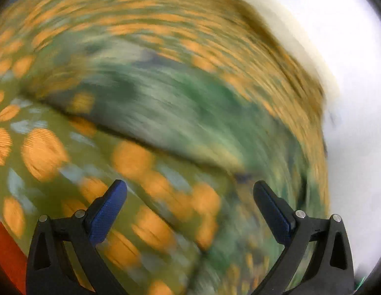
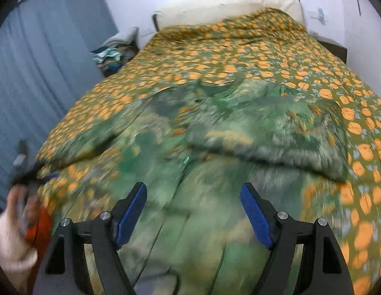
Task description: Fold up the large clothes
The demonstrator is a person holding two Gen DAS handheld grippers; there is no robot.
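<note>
A large green patterned garment (image 2: 215,132) lies spread on a bed covered by an olive bedspread with orange flowers (image 2: 239,56). One part of it is folded over at the right (image 2: 276,132). My right gripper (image 2: 193,196) is open and empty, just above the garment's near part. My left gripper (image 1: 189,191) is open and empty above the bedspread (image 1: 43,152), with the green garment (image 1: 178,113) ahead of it; that view is heavily blurred. The left gripper and the hand holding it also show at the left edge of the right wrist view (image 2: 23,162).
A cream pillow (image 2: 227,5) lies at the head of the bed against a white wall. A blue curtain (image 2: 43,61) hangs at the left. A pile of clothes (image 2: 111,54) sits beside the bed. A dark bedside unit (image 2: 335,46) stands at the far right.
</note>
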